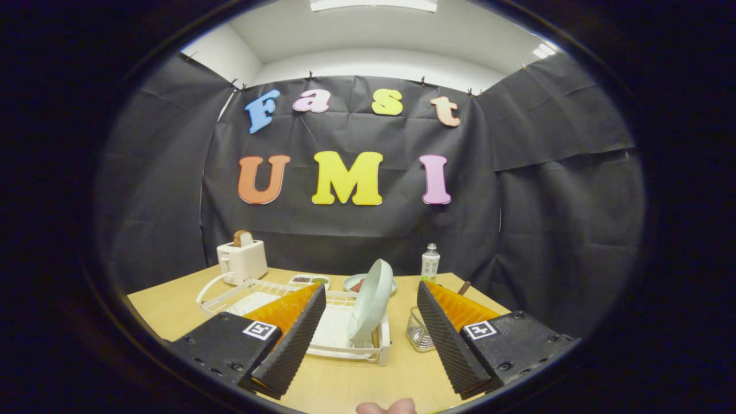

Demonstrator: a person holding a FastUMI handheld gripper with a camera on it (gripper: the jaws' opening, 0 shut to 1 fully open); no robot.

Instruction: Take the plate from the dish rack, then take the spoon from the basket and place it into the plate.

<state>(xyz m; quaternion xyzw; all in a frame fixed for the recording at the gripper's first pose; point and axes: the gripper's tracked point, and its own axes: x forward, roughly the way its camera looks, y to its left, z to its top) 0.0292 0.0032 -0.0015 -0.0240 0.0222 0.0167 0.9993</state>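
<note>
one pale plate [371,302] stands upright in the white dish rack [345,339], beyond the wide-open, empty claw [371,336].

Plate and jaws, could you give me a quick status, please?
Gripper open, jaws wide. Plate upright in dish rack, just ahead between them. Basket beside rack. Approach clear.

The counter [172,313] is light wood. On it sits a white dish rack [345,336], and a pale green plate [371,302] stands on its edge in the rack. A small wire basket [418,333] sits just beside the rack. Farther back are a white toaster [241,261], a small tray [310,280], a bowl [356,283] and a bottle [430,263]
</note>
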